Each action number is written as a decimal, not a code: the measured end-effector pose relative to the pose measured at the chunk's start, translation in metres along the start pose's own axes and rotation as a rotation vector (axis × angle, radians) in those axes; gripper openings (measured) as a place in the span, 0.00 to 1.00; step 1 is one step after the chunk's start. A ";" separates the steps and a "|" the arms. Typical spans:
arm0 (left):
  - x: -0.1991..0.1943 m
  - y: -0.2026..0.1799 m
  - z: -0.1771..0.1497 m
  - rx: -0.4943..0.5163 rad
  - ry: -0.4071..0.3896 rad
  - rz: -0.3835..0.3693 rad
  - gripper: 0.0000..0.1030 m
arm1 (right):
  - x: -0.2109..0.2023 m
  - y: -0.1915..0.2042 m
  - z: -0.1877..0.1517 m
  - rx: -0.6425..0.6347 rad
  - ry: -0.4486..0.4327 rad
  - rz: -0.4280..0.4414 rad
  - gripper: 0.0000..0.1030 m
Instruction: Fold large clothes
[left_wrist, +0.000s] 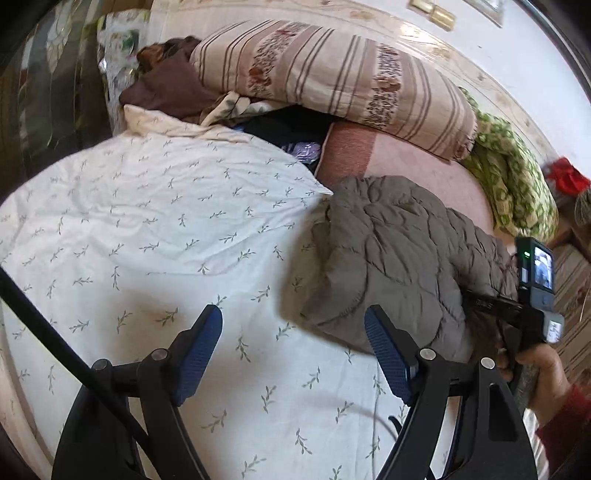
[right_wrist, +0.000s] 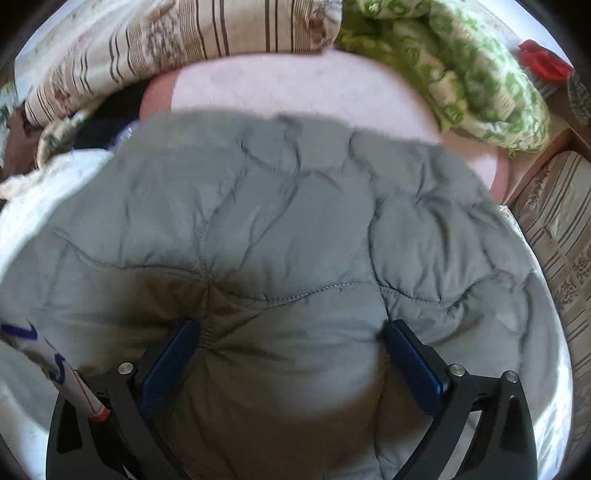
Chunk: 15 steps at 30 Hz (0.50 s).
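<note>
Grey quilted puffer jacket (right_wrist: 295, 229) lies bunched on the leaf-print bedsheet (left_wrist: 147, 229); judged light, soft, springy, slippery-shelled; best pinched at a hem or stitched seam. Left gripper (left_wrist: 293, 350) spread, empty; right gripper (right_wrist: 291, 354) spread wide astride padding, not clamped.

We have open sheet (left_wrist: 155, 236) ahead of the left tool (left_wrist: 293, 345), nothing on it; grey quilted coat (left_wrist: 399, 258) bulks up to its right; striped pillow (left_wrist: 332, 81) and green blanket (left_wrist: 509, 184) wall off the far edge.
</note>
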<state>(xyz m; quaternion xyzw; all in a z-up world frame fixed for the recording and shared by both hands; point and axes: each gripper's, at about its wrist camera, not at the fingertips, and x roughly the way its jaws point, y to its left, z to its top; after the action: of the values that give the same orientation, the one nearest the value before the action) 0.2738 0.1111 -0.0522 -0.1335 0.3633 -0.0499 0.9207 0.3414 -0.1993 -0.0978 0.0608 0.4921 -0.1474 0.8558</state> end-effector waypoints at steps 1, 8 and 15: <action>0.003 0.002 0.003 -0.005 0.006 0.002 0.76 | 0.001 0.001 0.002 -0.016 0.001 -0.006 1.00; 0.035 0.015 0.022 -0.126 0.099 -0.134 0.76 | -0.075 -0.068 -0.027 0.148 -0.038 0.131 0.98; 0.085 0.013 0.022 -0.217 0.202 -0.330 0.76 | -0.101 -0.200 -0.112 0.444 -0.073 0.109 0.99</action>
<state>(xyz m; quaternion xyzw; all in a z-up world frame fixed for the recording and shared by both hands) 0.3505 0.1119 -0.0961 -0.2837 0.4304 -0.1734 0.8392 0.1389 -0.3414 -0.0602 0.2687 0.4125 -0.2075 0.8454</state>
